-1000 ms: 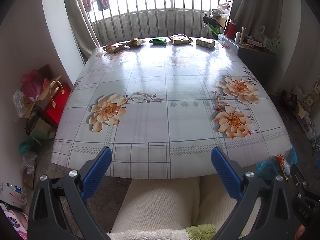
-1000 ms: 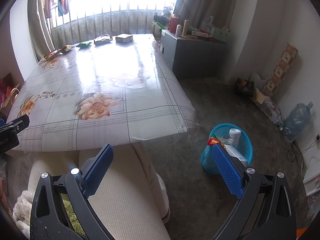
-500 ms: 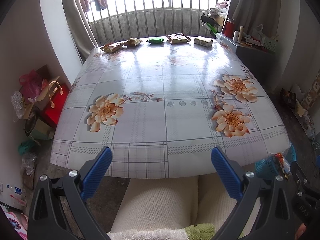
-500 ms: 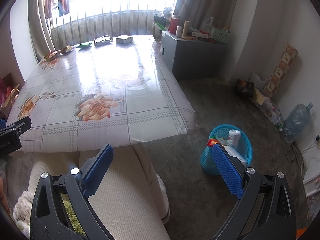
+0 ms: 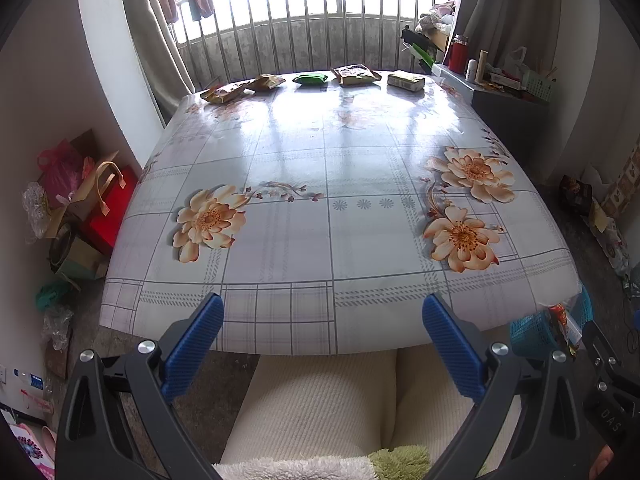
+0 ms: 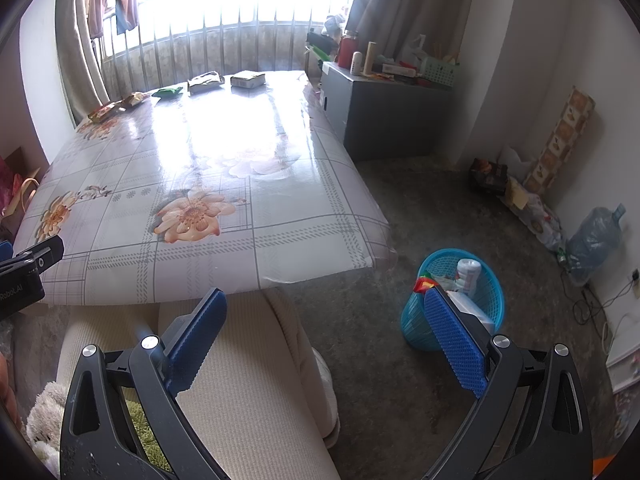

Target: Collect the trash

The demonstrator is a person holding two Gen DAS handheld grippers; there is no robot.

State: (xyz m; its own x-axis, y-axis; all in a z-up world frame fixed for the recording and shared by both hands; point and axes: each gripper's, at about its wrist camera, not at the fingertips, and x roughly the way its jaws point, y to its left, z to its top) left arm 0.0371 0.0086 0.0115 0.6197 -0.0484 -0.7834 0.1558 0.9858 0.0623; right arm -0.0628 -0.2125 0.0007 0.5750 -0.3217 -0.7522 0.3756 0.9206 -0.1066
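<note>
Several pieces of trash lie in a row along the far edge of the floral table (image 5: 320, 184): two brown snack wrappers (image 5: 222, 93) (image 5: 265, 82), a green packet (image 5: 310, 79), a flat brown bag (image 5: 356, 75) and a small pale box (image 5: 405, 81). The box also shows in the right wrist view (image 6: 248, 79). A blue mesh bin (image 6: 454, 304) with trash in it stands on the floor right of the table. My left gripper (image 5: 322, 344) is open and empty, at the table's near edge. My right gripper (image 6: 326, 336) is open and empty, above the seat and floor.
A cream cushioned seat (image 5: 320, 400) is below both grippers. A grey cabinet (image 6: 384, 116) with bottles stands at the table's far right. Bags and boxes (image 5: 80, 208) crowd the floor on the left. A water jug (image 6: 592, 240) and clutter line the right wall.
The left wrist view has risen and tilted slightly; the table looks a little lower in frame. The right gripper has hardly moved. Both stay open.
</note>
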